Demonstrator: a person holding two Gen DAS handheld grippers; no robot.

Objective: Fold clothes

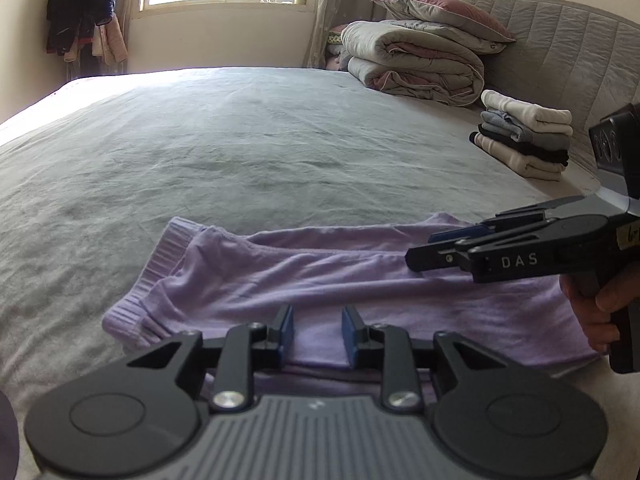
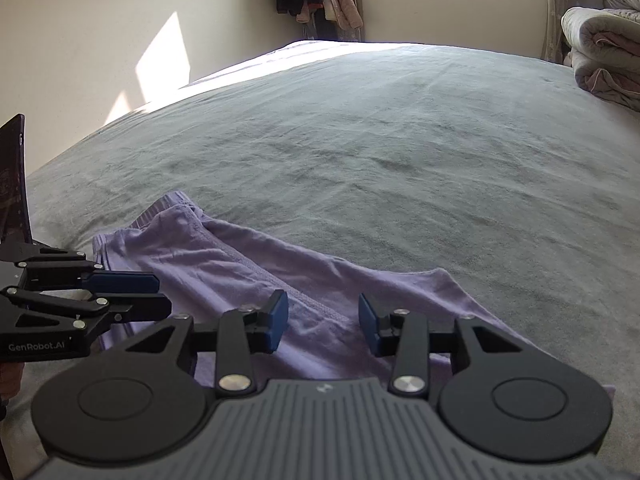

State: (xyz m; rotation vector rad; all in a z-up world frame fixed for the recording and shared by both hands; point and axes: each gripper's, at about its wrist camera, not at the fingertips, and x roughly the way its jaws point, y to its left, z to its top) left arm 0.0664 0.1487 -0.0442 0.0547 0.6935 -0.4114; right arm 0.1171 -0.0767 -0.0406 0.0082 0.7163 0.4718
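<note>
- The lilac garment (image 1: 332, 280) lies flat along the near edge of the bed (image 1: 240, 152), ribbed hem to our left, apparently doubled over on itself.
- Our left gripper (image 1: 318, 334) hovers over its near edge, fingers parted and empty.
- Our right gripper (image 2: 323, 322) likewise stands spread, holding nothing.
- We judge the knit light, limp and stretchy, so we would pinch it at corners or the ribbed hem.
- Folded clothes (image 1: 524, 140) sit stacked by the headboard.

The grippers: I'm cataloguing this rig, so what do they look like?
Both the left gripper and right gripper have black linkage fingers, blue pads and a ribbed grey body. Side markings read "DAS" and "GenRobot.AI".
</note>
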